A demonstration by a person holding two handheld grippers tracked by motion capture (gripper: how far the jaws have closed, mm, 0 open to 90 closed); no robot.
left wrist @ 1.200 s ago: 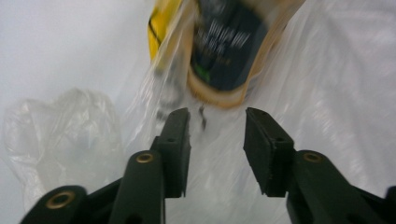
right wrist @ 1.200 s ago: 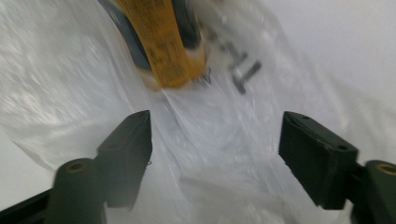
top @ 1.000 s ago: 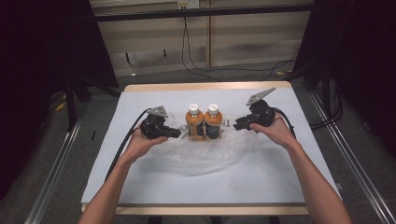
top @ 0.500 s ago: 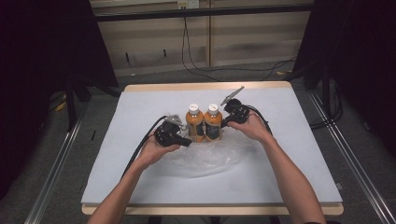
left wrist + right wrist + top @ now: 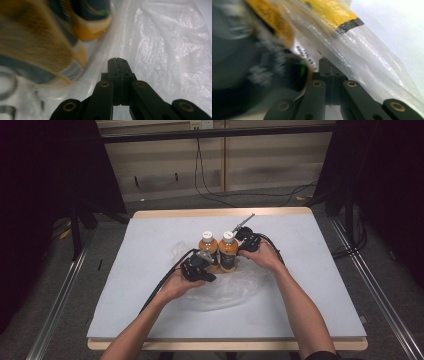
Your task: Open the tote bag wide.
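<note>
high view has both bottles (image 5: pixel 218 251) upright on the bag (image 5: pixel 225 287); close-ups show left tongs (image 5: pixel 119 61) and right tongs (image 5: pixel 327 62) pinched together, gripping plastic or not, can't tell

Bag (image 5: pixel 227 287) is thin clear plastic film, glossy and crinkly, catching light all over in the left gripper view (image 5: pixel 172 47). Bottles (image 5: pixel 218 252) look like smooth clear plastic with shiny printed labels and matt white caps. Both tools, left (image 5: pixel 119 62) and right (image 5: pixel 327 65), are matt black plastic, jaws pressed together, with brass-looking metal rivets. Counter (image 5: pixel 150 245) has a matt pale sheet on top, cloth or paper I can't tell, with a bare wood edge
</note>
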